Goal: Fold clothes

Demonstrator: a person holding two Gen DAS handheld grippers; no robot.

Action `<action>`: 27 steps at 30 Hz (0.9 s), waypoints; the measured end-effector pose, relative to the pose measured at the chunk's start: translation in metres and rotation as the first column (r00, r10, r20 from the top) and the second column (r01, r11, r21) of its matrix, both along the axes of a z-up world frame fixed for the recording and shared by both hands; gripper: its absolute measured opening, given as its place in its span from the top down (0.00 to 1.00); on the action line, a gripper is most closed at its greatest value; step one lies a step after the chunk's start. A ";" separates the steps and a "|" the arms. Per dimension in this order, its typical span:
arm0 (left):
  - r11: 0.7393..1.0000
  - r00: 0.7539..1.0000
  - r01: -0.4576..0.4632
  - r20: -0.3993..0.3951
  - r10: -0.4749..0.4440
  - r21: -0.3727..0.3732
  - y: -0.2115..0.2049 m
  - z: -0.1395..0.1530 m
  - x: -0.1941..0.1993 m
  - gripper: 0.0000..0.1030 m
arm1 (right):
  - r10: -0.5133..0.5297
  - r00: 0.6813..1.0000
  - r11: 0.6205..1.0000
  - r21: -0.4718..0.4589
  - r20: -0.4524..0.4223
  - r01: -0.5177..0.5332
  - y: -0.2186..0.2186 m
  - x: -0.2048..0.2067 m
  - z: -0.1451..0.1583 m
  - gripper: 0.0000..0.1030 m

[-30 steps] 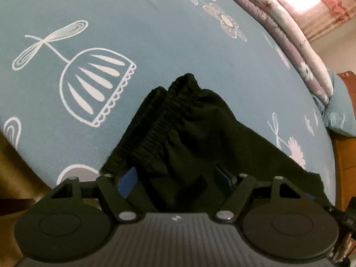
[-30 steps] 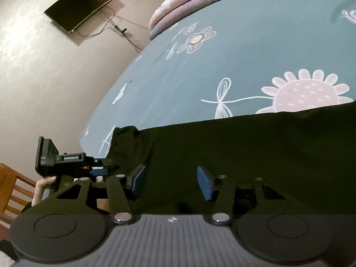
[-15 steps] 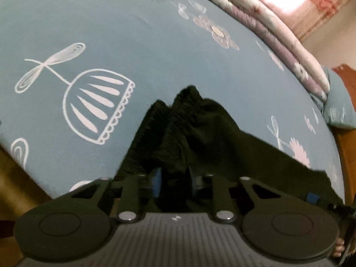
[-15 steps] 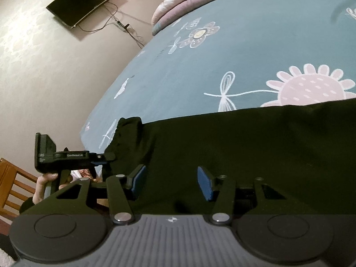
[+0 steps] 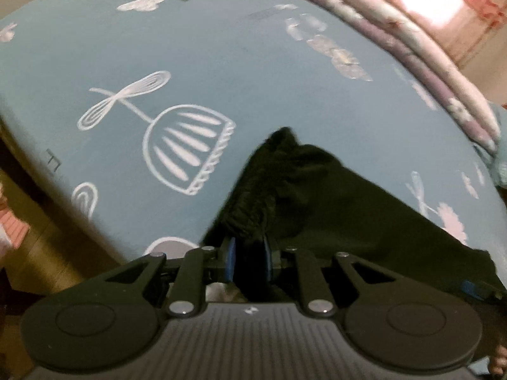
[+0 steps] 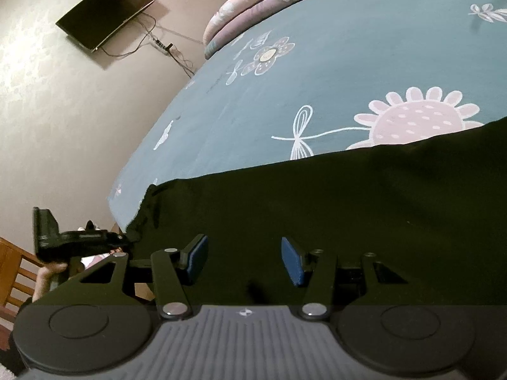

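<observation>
A black garment (image 5: 332,209) with a gathered elastic waistband lies on the blue patterned bed sheet (image 5: 221,63) near the bed's edge. My left gripper (image 5: 249,258) is shut on the bunched waistband, which rises in a peak above the blue pads. The right wrist view shows the same garment (image 6: 317,215) spread wide and flat. My right gripper (image 6: 244,261) hovers over it, its pads (image 6: 293,264) well apart and pressing on nothing. The left gripper (image 6: 79,240), held by a hand (image 6: 47,275), shows at the garment's left corner.
A rolled floral quilt (image 6: 259,0) lies along the bed's far side. A dark TV (image 6: 104,12) hangs on the wall with cables below. A wooden chair (image 6: 12,278) stands beside the bed's corner. A curtain (image 5: 443,3) glows at the upper right.
My left gripper's jaws closed on the black waistband and drew it up into a peak. The right gripper kept still, its jaws at the same width.
</observation>
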State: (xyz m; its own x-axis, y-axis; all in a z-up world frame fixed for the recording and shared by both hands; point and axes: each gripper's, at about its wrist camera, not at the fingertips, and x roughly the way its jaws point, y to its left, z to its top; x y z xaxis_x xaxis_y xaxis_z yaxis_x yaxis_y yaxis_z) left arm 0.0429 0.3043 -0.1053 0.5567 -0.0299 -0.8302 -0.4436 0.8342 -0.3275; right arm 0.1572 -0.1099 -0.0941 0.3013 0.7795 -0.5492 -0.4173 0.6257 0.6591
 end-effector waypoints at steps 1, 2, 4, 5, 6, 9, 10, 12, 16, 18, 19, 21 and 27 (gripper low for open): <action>1.000 1.000 -0.012 -0.011 0.012 -0.007 0.002 -0.003 0.002 0.85 | -0.007 1.000 1.000 0.005 0.004 0.007 -0.003 -0.002 0.004 0.45; 1.000 1.000 -0.026 -0.014 0.026 -0.012 0.003 -0.005 0.003 0.85 | -0.012 1.000 1.000 0.011 0.008 0.012 -0.007 -0.006 0.009 0.45; 0.999 0.998 -0.045 -0.033 0.045 -0.004 0.002 -0.005 0.007 0.85 | -0.026 0.999 0.999 0.021 0.029 0.025 -0.018 -0.015 0.023 0.45; 0.999 0.998 -0.052 -0.038 0.053 0.013 -0.001 -0.003 0.009 0.84 | -0.038 0.998 0.999 0.024 0.045 0.037 -0.025 -0.022 0.031 0.44; 0.998 0.997 -0.054 -0.045 0.055 0.031 -0.004 -0.001 0.011 0.83 | -0.050 0.997 0.998 0.026 0.063 0.049 -0.033 -0.028 0.039 0.42; 0.997 0.996 -0.055 -0.060 0.059 0.057 -0.010 0.004 0.014 0.83 | -0.092 0.990 0.995 0.039 0.110 0.088 -0.058 -0.050 0.062 0.38; 0.997 0.996 -0.060 -0.058 0.063 0.056 -0.010 0.005 0.015 0.83 | -0.094 0.988 0.995 0.045 0.121 0.089 -0.066 -0.056 0.067 0.38; 0.996 0.996 -0.065 -0.056 0.069 0.066 -0.012 0.006 0.013 0.83 | -0.104 0.985 0.994 0.046 0.137 0.099 -0.079 -0.063 0.072 0.38; 0.995 0.993 -0.093 -0.065 0.096 0.048 -0.008 0.003 0.005 0.84 | -0.172 0.975 0.985 0.005 0.138 0.173 -0.093 -0.061 0.067 0.38; 0.995 0.994 -0.084 -0.061 0.087 0.049 -0.006 0.002 0.002 0.80 | -0.189 0.976 0.982 0.018 0.108 0.188 -0.098 -0.057 0.058 0.38; 0.995 0.993 -0.092 -0.065 0.094 0.043 -0.003 0.001 0.000 0.79 | -0.191 0.977 0.982 0.019 0.098 0.190 -0.099 -0.056 0.053 0.38; 0.996 0.993 -0.088 -0.077 0.090 0.029 0.000 -0.002 0.001 0.77 | -0.197 0.977 0.980 0.002 0.088 0.197 -0.097 -0.054 0.045 0.38; 0.994 0.992 -0.074 -0.096 0.081 0.079 -0.006 0.007 0.004 0.66 | -0.179 0.982 0.983 -0.027 0.055 0.181 -0.094 -0.056 0.029 0.38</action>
